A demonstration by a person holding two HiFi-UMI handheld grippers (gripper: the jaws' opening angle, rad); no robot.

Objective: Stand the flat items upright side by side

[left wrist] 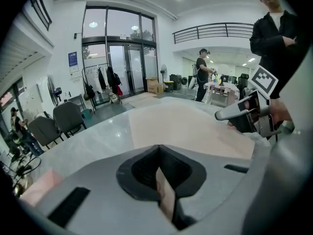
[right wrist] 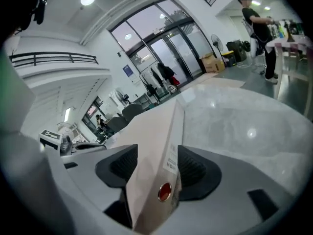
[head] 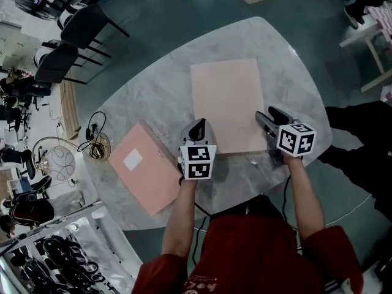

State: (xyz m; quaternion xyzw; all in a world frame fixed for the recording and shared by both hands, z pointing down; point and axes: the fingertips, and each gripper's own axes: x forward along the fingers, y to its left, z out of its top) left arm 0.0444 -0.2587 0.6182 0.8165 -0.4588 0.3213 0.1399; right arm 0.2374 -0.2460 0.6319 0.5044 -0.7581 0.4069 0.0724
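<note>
- The flat pink item [head: 225, 103] lies mid-frame on the marble surface [head: 153, 97], and I have a tool at each of its near corners. The second pink item [head: 147, 170] lies flat at lower left, with neither tool on it.
- My left tool [head: 197, 126] is clamped on a thin pinkish edge, which I take to be the item's near-left corner. My right tool [head: 269, 116] has its jaws apart astride the near-right edge, with the pads close beside it but, as I judge it, not squeezing.
- If I lift now, only the left side is really held, so the item may pivot or slide out of the right jaws (a pinch on one thin lip could also slip off).
- Once upright it has nothing to lean on, so it may topple on the smooth marble.
- Only the right gripper view shows the item's thickness, plus a white label [right wrist: 172, 163] and a red dot [right wrist: 165, 191] on its narrow side. The head view gives just a plain face.
- The left gripper view shows a bystander in black [left wrist: 274, 28] at upper right. Only the head view shows how the two items lie relative to each other.
</note>
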